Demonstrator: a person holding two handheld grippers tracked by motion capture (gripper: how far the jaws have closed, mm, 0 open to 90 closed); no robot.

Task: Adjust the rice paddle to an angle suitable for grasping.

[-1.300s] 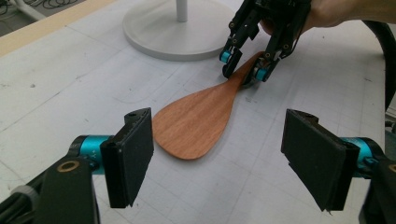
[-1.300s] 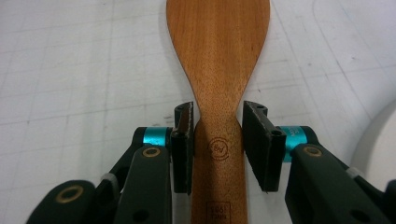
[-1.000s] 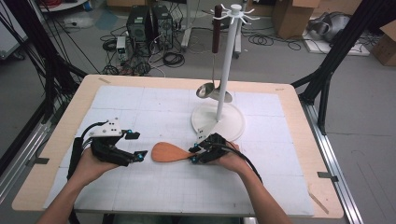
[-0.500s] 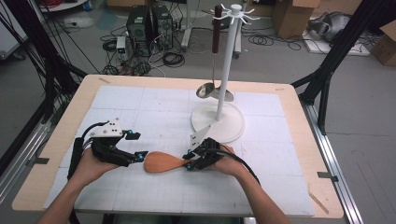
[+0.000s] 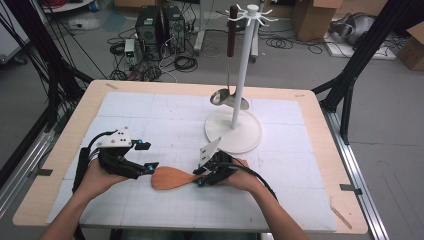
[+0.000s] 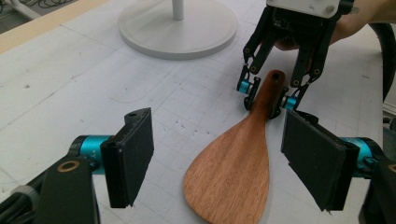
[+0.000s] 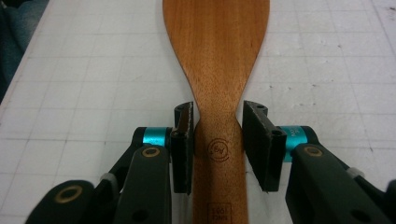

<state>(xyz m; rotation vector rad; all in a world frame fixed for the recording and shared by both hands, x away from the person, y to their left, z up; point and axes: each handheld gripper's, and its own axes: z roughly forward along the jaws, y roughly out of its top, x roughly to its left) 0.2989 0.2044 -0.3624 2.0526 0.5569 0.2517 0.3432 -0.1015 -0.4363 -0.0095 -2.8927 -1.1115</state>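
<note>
High view: wooden spatula (image 5: 172, 178) lies flat on the white-matted tabletop (image 5: 165, 120), blade toward the left tool (image 5: 146, 159), handle inside the right tool (image 5: 199, 175). Right gripper view: right tool's jaws sit on both sides of the handle neck, left pad touching, right pad just beside with a thin gap, so grip unclear. Left gripper view: left tool's jaws spread wide, empty, blade between them. White stand (image 5: 240, 75) with hanging ladle (image 5: 227, 95) farther back.

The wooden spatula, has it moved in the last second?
Yes. The wooden spatula slid left and toward the person, away from the white stand base.
</note>
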